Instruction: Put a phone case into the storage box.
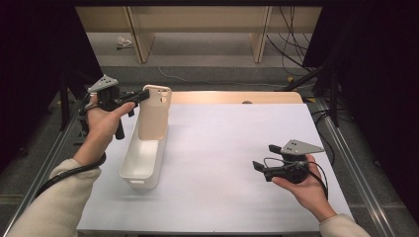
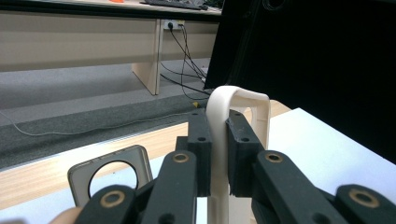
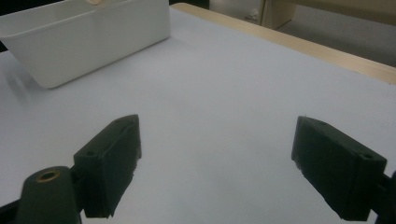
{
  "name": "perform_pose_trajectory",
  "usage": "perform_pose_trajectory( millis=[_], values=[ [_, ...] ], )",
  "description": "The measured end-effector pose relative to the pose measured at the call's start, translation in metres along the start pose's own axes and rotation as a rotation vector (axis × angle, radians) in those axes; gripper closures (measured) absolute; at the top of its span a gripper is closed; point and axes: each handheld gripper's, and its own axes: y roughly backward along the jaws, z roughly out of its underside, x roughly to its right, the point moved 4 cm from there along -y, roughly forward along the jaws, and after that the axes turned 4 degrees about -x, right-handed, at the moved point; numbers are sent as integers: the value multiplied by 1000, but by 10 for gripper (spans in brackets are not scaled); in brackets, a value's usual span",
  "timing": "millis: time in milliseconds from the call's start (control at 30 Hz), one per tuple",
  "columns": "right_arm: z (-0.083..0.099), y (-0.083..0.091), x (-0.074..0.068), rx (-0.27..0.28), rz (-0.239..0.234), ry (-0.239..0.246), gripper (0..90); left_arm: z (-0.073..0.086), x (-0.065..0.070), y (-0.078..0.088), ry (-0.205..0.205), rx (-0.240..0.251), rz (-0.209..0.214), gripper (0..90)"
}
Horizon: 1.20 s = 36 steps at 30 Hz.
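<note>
Standing upright in the far end of the white bin (image 1: 143, 160), the beige phone case (image 1: 154, 113) has its lower edge down inside the bin and its camera cutout at the top. Your left gripper (image 1: 141, 96) comes at it level from the left and has it pinched by the upper left edge; in the left gripper view the two black pads are clamped tight on the case's thin rim (image 2: 219, 140), the rounded corner sticking up past them. A second, grey case (image 2: 112, 170) peeks out low at the left of that view, behind the gripper. The bin sits on the left part of the white table (image 1: 227, 163). Your right gripper (image 1: 260, 168) is well apart, near the right front of the table, jaws spread wide, nothing between them, pointing toward the bin (image 3: 84, 37).
</note>
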Motion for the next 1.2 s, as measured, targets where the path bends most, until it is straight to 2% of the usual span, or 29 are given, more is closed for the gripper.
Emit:
perform_pose_trajectory(
  millis=[467, 1200],
  values=[
    [0, 0, 0, 1, 0, -3, 168, -4, -13, -4, 8, -1, -20, 817],
    [0, 0, 1, 0, 4, -3, 169, 0, -35, -9, 35, 4, -48, 817]
  ],
)
